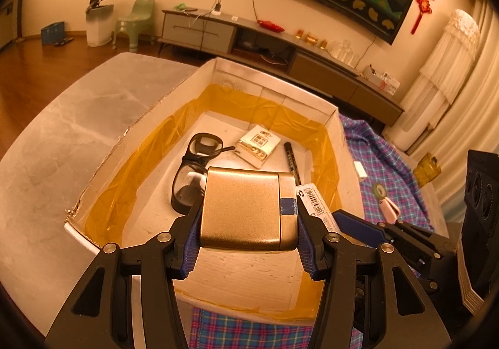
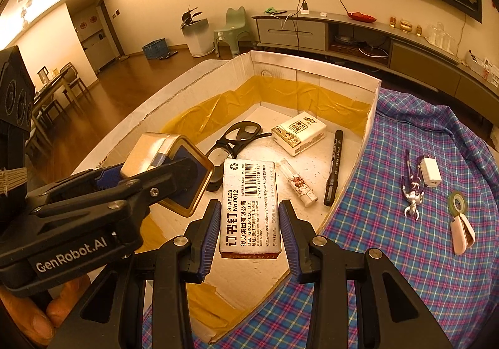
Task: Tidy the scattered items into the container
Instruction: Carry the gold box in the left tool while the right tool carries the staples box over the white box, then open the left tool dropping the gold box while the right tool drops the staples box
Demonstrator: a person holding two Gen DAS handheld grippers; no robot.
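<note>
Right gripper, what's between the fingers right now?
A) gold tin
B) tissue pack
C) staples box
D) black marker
C: the right gripper has its blue pads on both long sides of the staples box, held above the cardboard box; the gold tin is in the left gripper.

Right gripper [image 2: 249,232] clamps staples box [image 2: 249,208] over cardboard box [image 2: 368,130]

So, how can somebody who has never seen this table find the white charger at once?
Start at the big white cardboard box and move right, onto the plaid cloth. The charger lies there beside a metal keychain. It is the only plain white cube with two prongs; the tape roll nearer the edge is round and green.
</note>
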